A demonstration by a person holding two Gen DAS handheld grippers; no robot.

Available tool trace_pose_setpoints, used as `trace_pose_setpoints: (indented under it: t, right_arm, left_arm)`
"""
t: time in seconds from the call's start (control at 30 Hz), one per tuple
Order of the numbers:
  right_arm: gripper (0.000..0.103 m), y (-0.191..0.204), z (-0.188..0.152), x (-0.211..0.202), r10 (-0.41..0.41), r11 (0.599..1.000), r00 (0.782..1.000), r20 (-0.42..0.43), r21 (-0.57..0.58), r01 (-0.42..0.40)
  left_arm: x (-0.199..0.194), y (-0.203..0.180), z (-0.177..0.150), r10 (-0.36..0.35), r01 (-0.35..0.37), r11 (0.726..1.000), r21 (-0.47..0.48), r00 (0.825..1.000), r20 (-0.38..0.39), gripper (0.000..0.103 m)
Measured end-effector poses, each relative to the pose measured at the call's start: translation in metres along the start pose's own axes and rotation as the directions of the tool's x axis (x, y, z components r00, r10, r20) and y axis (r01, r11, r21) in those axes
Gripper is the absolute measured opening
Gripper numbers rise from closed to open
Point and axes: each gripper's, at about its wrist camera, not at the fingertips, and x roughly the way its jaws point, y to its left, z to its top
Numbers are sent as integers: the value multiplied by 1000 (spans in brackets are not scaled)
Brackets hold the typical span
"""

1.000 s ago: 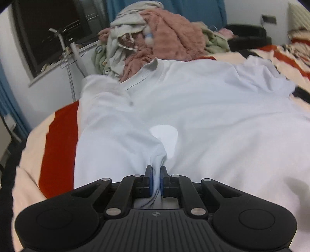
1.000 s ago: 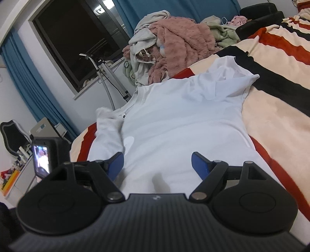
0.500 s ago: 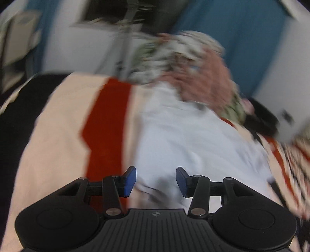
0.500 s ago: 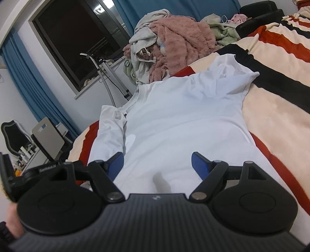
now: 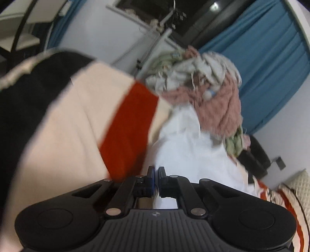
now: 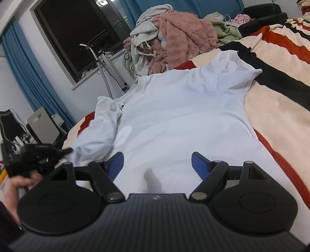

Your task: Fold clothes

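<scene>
A white polo shirt (image 6: 174, 116) lies spread on the striped blanket (image 6: 275, 100), collar toward the far end. Its left side is folded inward over the body as a long strip (image 6: 100, 131). My left gripper (image 6: 66, 149) sits at the lower end of that strip, held by a hand (image 6: 17, 186). In the left wrist view the left gripper (image 5: 156, 171) is closing, its jaws nearly together on the shirt's edge (image 5: 186, 147), with white cloth showing between them. My right gripper (image 6: 157, 160) hangs open over the shirt's hem, with nothing between its fingers.
A heap of pink, grey and green clothes (image 6: 174, 38) sits past the collar. A steamer stand (image 6: 102, 64) and a dark window lie beyond the bed's left side, with a chair (image 6: 42, 124) lower left. Black cushions (image 6: 263, 13) are far right.
The left gripper let go of the cloth on the shirt's middle, opened, swung left and rolled, then shut at the folded strip's lower end. The left side now lies folded. The right gripper stayed put.
</scene>
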Motion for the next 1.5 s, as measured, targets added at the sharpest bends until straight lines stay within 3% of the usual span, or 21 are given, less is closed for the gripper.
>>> trace_pose_setpoints:
  t: [0.1, 0.2, 0.27, 0.33, 0.47, 0.5, 0.6, 0.73, 0.83, 0.93, 1.03, 1.1, 1.2, 1.3, 1.43, 1.5]
  right_arm:
    - [79, 3, -2, 0, -2, 1000, 1000, -1, -23, 2]
    - [79, 8, -4, 2, -6, 999, 1000, -4, -50, 6]
    - [79, 11, -5, 5, -6, 998, 1000, -7, -63, 6]
    - [79, 13, -6, 7, -9, 997, 1000, -8, -78, 9]
    - [79, 16, -6, 11, -19, 995, 1000, -2, -103, 19]
    - [79, 17, -6, 12, -21, 994, 1000, 0, -108, 21]
    - [79, 20, -6, 16, -25, 992, 1000, 2, -124, 25]
    - [79, 22, -7, 19, -17, 990, 1000, 0, -138, 17]
    - [79, 25, -7, 18, -10, 989, 1000, 6, -146, 10]
    - [79, 29, -6, 10, 0, 988, 1000, 17, -157, 2]
    - [79, 34, -5, -5, 13, 986, 1000, 27, -169, -8]
    - [79, 35, -4, -17, 31, 986, 999, 30, -167, -26]
    - [79, 35, -3, -35, 68, 988, 997, 26, -143, -64]
    - [79, 35, -6, -52, 63, 987, 998, 29, -150, -58]
    - [79, 30, -9, -79, 55, 994, 998, 30, -101, -51]
    - [79, 29, -12, -92, 43, 994, 998, 42, -101, -39]
  left_arm:
    - [-16, 9, 42, 69, -72, 997, 30, 994, 89, 4]
    - [-24, 15, 92, 185, -206, 973, 103, 965, 188, 4]
    - [-23, 21, 122, 279, -316, 940, 131, 929, 244, 4]
    - [-10, 30, 147, 392, -439, 887, 142, 880, 269, 4]
    - [26, 54, 158, 558, -603, 774, 192, 793, 245, 4]
    - [37, 60, 155, 578, -618, 762, 196, 784, 226, 4]
    - [64, 70, 145, 588, -615, 765, 194, 789, 180, 6]
    - [55, 65, 129, 578, -594, 775, 216, 804, 138, 24]
    - [17, 53, 107, 530, -539, 809, 236, 841, 105, 40]
    - [-34, 36, 73, 475, -473, 849, 237, 878, 51, 44]
    - [-103, 24, 22, 404, -382, 896, 228, 913, -57, 48]
    - [-146, 16, -17, 368, -333, 914, 232, 921, -127, 52]
    - [-197, 11, -75, 348, -292, 927, 235, 904, -249, 53]
    - [-230, 12, -126, 336, -277, 940, 200, 854, -397, 51]
    - [-263, 16, -172, 334, -302, 942, 146, 801, -496, 50]
    - [-271, 13, -186, 333, -292, 943, 162, 784, -525, 50]
